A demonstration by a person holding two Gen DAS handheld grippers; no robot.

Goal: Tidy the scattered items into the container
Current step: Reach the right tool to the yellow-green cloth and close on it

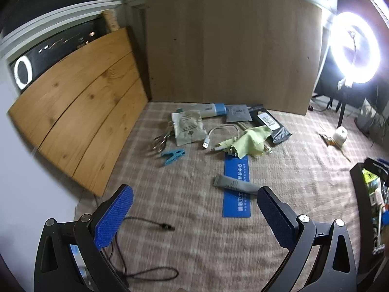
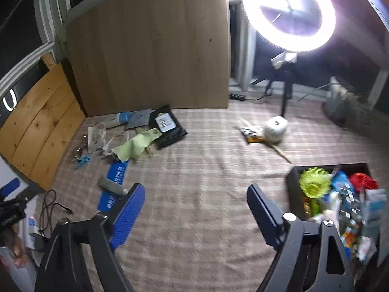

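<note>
Scattered items lie on a checked cloth: a grey tube (image 1: 234,185) on a blue card (image 1: 237,187), a blue clip (image 1: 173,156), a green cloth (image 1: 250,140), a white USB cable (image 1: 218,133), a clear packet (image 1: 188,127) and a black pouch (image 1: 271,124). My left gripper (image 1: 194,209) is open and empty, just short of the tube. My right gripper (image 2: 194,209) is open and empty over bare cloth. The black container (image 2: 294,189), full of items, stands right of it. The tube (image 2: 111,186) lies to its left.
Wood panels (image 1: 228,46) stand behind the items. A bright ring light (image 2: 289,12) on a stand is at the right. White twine (image 2: 276,126), a snack packet (image 2: 252,133) and a stick (image 2: 283,153) lie far right. A black cable (image 1: 145,226) trails near the left gripper.
</note>
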